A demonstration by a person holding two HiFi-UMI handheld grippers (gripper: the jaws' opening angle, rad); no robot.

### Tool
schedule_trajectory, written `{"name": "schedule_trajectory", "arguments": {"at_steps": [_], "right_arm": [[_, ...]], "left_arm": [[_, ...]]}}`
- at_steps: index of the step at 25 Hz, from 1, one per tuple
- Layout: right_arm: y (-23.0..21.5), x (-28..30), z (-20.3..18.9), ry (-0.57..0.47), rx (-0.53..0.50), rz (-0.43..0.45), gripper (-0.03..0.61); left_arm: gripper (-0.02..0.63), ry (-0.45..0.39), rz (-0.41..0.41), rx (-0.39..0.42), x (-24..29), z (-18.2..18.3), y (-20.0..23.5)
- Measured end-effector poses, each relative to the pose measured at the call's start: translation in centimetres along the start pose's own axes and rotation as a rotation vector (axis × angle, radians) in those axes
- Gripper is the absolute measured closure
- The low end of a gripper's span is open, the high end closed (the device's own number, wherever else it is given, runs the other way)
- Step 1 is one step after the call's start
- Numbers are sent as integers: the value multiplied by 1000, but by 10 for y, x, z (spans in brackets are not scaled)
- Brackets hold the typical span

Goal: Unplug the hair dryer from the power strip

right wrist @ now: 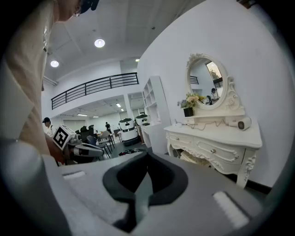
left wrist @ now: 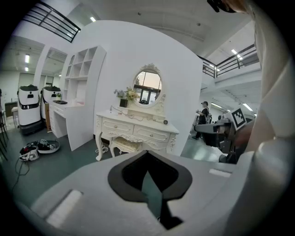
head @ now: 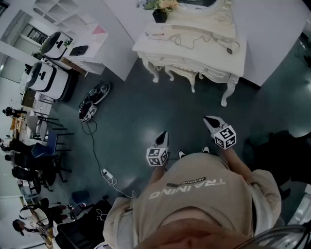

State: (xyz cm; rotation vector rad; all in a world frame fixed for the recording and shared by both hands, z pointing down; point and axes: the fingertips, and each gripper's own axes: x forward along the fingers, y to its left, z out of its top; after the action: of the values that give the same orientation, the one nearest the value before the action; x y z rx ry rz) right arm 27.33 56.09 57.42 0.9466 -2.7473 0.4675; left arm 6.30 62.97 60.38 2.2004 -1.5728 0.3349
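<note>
A white hair dryer lies at the right end of the white dressing table, and it also shows in the right gripper view. Its cable runs left along the tabletop to a white power strip near the left end. Both grippers hang over the dark floor, well short of the table. The left gripper is shut and holds nothing. My right gripper is shut and empty as well. In each gripper view the jaws meet at the tip, left gripper and right gripper, pointing toward the table.
A potted flower and an oval mirror stand at the table's back. On the floor to the left lie a black device and another power strip with its cord. White robots, chairs and a white shelf desk fill the left side.
</note>
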Motion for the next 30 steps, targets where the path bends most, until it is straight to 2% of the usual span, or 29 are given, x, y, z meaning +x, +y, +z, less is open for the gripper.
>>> {"name": "schedule_trajectory", "arguments": {"at_steps": [8,15,18,22,26,30], "right_arm": [[9,30,-4,22,-6,-14,574],[30,60,10,10,-29,-50,574],[41,70,9,23,-15,-89,574],[51,87,2,48,-11,-101,574],[29,106,-6,89,16,-115,574],[-8,154,12,72,42,-93,574]], "left_arm": [[607,-15,-4,15,4,4,38],[607,1,-64,6,7,-1,77],[607,-1,-101,20,12,2,93],[607,-9,-109,14,35,9,121],[607,-4,-115,-4,61,14,134],[607,29,-111,11,94,30,147]]}}
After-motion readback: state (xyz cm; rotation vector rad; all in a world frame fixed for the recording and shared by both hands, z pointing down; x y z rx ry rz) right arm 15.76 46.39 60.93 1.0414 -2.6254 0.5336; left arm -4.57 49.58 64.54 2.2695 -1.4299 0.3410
